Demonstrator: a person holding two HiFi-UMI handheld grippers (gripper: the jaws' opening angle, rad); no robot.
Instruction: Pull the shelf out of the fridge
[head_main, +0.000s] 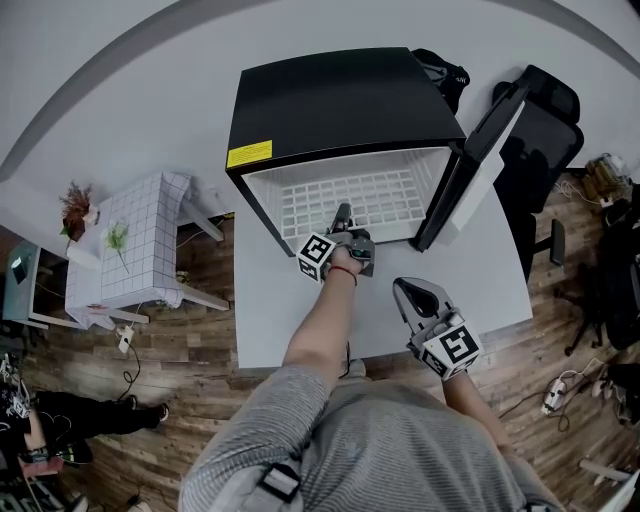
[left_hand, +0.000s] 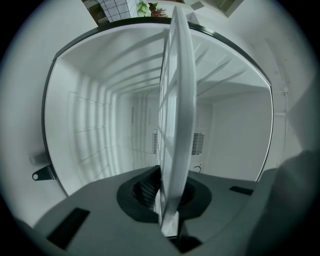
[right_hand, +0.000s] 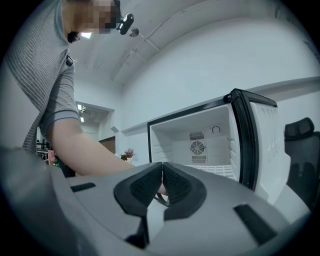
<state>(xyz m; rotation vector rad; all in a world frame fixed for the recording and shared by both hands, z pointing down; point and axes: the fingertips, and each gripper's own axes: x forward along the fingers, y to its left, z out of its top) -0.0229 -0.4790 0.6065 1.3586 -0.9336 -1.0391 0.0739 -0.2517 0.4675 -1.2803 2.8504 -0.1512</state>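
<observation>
A small black fridge (head_main: 330, 105) lies with its white inside facing me and its door (head_main: 470, 170) swung open at the right. The white grid shelf (head_main: 350, 200) sits inside it. My left gripper (head_main: 344, 222) reaches to the shelf's front edge and is shut on it. In the left gripper view the shelf (left_hand: 176, 115) runs edge-on between the pads, into the fridge's white inside. My right gripper (head_main: 412, 298) hovers over the white table (head_main: 500, 280) in front of the fridge, shut and holding nothing. From the right gripper view (right_hand: 162, 186) the fridge (right_hand: 200, 145) stands ahead.
A black office chair (head_main: 545, 130) stands behind the open door. At the left are a small table with a checked cloth (head_main: 140, 240) and a plant (head_main: 76, 208). Cables and a power strip (head_main: 556, 392) lie on the wooden floor.
</observation>
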